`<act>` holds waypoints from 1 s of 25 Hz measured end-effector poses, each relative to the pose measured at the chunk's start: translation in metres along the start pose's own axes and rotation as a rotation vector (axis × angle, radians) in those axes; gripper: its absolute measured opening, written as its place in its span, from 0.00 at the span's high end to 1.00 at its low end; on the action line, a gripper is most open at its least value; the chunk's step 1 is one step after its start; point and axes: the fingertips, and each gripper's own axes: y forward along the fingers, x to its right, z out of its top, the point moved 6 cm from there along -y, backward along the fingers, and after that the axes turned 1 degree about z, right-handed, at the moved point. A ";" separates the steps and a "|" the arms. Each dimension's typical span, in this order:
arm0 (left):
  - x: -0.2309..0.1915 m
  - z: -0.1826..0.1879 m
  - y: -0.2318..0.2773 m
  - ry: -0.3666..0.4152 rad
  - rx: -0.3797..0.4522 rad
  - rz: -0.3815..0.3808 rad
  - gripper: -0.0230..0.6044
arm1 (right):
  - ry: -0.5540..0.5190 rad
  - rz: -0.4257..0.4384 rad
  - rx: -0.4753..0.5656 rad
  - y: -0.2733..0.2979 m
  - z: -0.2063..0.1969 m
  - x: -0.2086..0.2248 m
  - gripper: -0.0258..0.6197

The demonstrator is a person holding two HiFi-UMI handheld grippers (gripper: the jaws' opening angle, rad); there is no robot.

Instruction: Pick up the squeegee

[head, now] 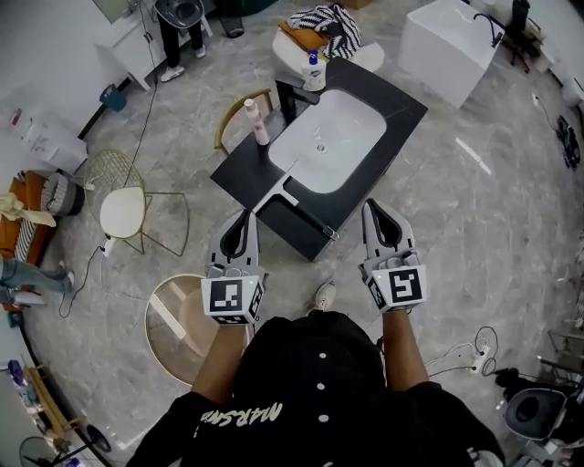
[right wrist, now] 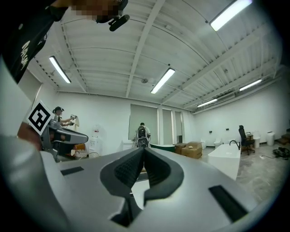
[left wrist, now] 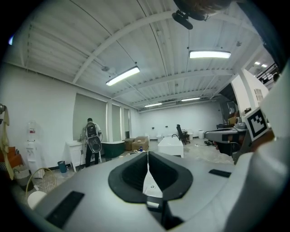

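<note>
The squeegee (head: 308, 215) lies on the near left corner of the black counter (head: 394, 108), its long dark blade along the front edge and a pale handle running toward the white sink (head: 328, 137). My left gripper (head: 245, 215) hovers just short of that corner, shut and empty. My right gripper (head: 375, 208) hangs off the counter's near right edge, also shut with nothing in it. In the left gripper view the jaws (left wrist: 147, 156) meet in a thin line, pointing level across the room. In the right gripper view the jaws (right wrist: 142, 152) are likewise pressed together.
A pink bottle (head: 258, 121) stands at the counter's left edge and a small bottle (head: 314, 69) at its far end. A gold wire chair (head: 128, 208) and a round glass table (head: 179, 319) stand to my left. A white bathtub (head: 449, 36) and a person (head: 179, 25) are farther off.
</note>
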 end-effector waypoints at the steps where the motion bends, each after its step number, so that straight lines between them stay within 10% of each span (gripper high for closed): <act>1: -0.002 0.001 0.004 0.004 0.000 0.008 0.93 | 0.003 0.005 0.001 0.005 -0.001 0.003 0.96; 25: -0.044 -0.020 0.051 -0.060 -0.040 -0.026 0.93 | -0.040 0.098 -0.181 0.082 -0.044 -0.004 0.97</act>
